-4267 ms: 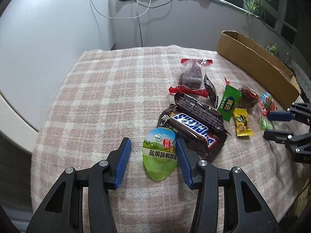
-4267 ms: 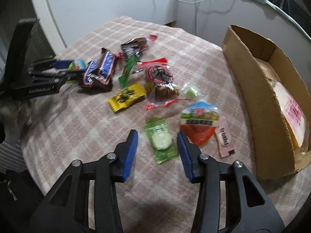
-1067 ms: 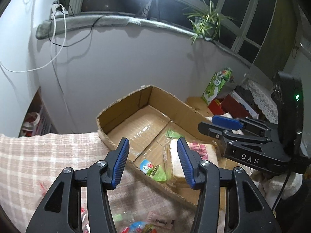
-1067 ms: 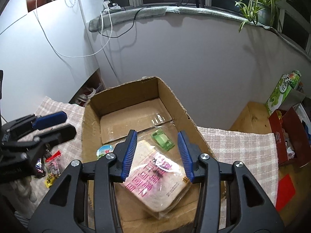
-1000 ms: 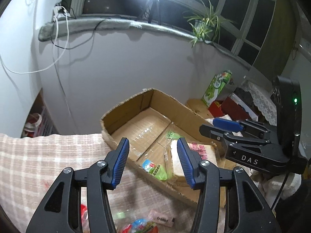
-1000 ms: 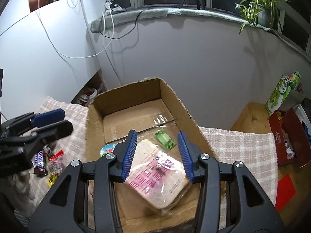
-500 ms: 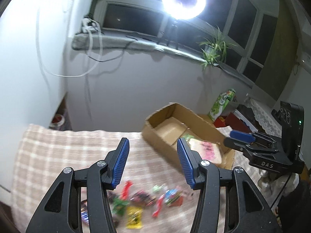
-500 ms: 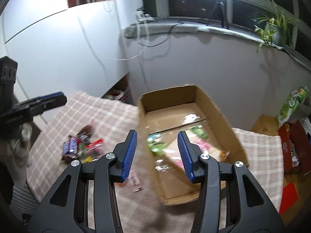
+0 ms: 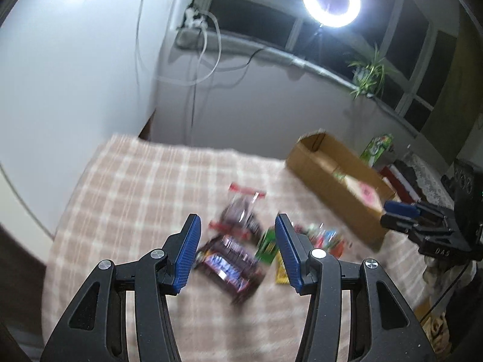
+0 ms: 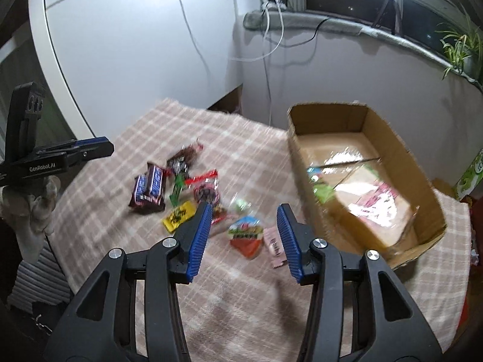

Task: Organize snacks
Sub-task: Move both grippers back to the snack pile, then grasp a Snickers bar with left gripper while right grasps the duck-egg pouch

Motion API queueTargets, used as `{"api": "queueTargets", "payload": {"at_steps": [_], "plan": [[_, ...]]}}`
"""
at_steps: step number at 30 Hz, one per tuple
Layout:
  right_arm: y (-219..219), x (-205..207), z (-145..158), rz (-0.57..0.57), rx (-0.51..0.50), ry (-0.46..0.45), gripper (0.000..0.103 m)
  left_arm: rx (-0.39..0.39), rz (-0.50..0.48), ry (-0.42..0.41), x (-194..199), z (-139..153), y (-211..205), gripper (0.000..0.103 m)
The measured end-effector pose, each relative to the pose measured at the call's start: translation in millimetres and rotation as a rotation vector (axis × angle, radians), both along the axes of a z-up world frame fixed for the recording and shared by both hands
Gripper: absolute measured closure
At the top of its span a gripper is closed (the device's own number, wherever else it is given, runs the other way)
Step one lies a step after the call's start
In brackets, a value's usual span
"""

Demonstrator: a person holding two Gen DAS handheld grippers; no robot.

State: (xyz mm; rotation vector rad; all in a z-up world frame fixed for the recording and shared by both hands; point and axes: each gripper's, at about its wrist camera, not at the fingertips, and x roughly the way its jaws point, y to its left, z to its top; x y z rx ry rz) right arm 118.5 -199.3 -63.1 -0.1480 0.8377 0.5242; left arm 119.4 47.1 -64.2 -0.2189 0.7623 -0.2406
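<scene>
I'm hovering both claws, left gripper [image 9: 237,252] and right gripper [image 10: 243,238], half open and gripping nothing, over the snack pile [image 10: 193,193] left of the cardboard box [image 10: 305,163], bare checkered cloth [image 9: 126,187] all around.

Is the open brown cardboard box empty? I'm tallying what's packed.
No: the open brown cardboard box already holds a clear-wrapped pink-labelled packet and small green wrappers.

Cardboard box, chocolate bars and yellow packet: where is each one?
Cardboard box [image 10: 305,163]: right wrist view, on its near side wall.
Chocolate bars [image 10: 148,188]: right wrist view, middle of the wrappers.
Yellow packet [image 10: 178,215]: right wrist view, centre of the wrapper.
</scene>
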Motion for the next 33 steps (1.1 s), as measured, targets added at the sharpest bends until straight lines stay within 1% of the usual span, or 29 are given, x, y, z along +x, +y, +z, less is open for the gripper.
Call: {"api": "queueTargets", "payload": {"at_steps": [6,9,11,14,17,21,25,29,33], "plan": [[10,-3,-21,0.023,-0.017,0.04,0.056,-0.013,0.003,0.084,-8,-36,5,0.053],[13,-2,-30,0.016,-0.051,0.042,0.056,-0.016,0.0,0.11,-9,-48,4,0.053],[12,0,-38,0.008,-0.048,0.067,0.055,-0.013,-0.01,0.127,-10,-55,2,0.053],[11,3,-47,-0.025,-0.063,0.08,0.055,-0.002,-0.02,0.15,-11,-64,-2,0.053],[12,7,-54,-0.045,-0.071,0.09,0.055,-0.004,-0.013,0.162,-8,-70,-2,0.053],[16,12,-59,-0.056,-0.098,0.081,0.055,-0.018,-0.004,0.179,-2,-76,-1,0.053],[17,19,-65,-0.064,-0.099,0.09,0.055,-0.014,0.003,0.191,4,-81,-1,0.053],[20,24,-69,-0.06,-0.103,0.097,0.055,0.005,0.008,0.184,10,-82,-3,0.053],[28,28,-74,-0.05,-0.121,0.096,0.055,0.049,-0.002,0.179,16,-82,-10,0.053]]}}
